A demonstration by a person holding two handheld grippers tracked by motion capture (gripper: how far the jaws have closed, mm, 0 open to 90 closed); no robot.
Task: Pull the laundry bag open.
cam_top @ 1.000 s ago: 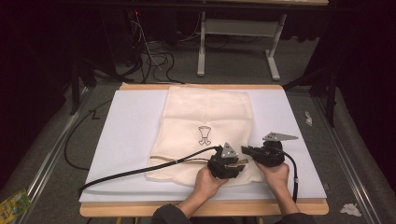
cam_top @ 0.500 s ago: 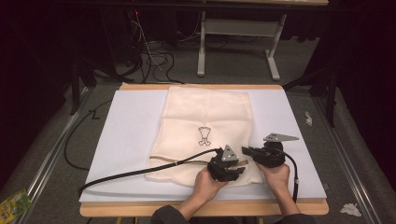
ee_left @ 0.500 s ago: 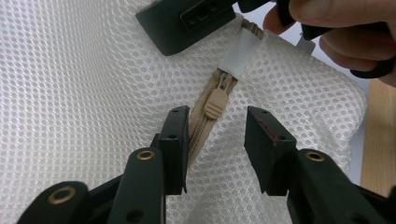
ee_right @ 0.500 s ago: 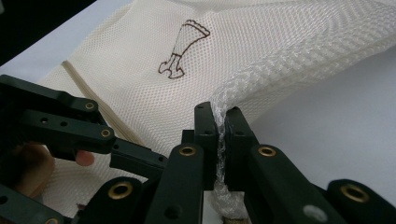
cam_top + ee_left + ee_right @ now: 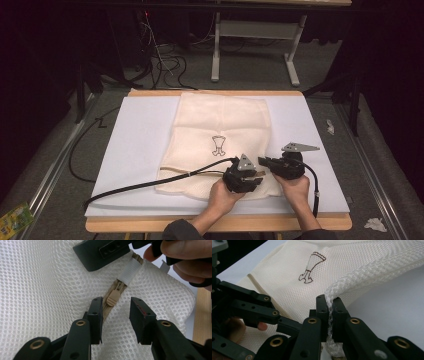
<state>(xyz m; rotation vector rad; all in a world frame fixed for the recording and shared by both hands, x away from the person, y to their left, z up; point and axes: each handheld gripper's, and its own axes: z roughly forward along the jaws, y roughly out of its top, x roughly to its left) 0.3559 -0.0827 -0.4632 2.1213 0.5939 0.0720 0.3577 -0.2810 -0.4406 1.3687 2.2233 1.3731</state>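
Dim floor and cables are surrounding the desk (image 5: 150, 125), where a mesh bag (image 5: 220, 125) is lying flat on a white sheet. At the bag's near edge, the right gripper (image 5: 330, 312) is clamping a bunched fold of mesh, jaws clenched. Beside it, the left gripper (image 5: 115, 315) has just been closing, jaws apart around the zipper pull (image 5: 113, 298), not yet pinching. Closing off-centre, they could be snagging mesh instead of the pull.

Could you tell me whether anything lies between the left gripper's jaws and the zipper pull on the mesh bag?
Nothing visible does: the zipper pull lies bare on the mesh bag, just ahead of the left gripper, whose jaws are apart.
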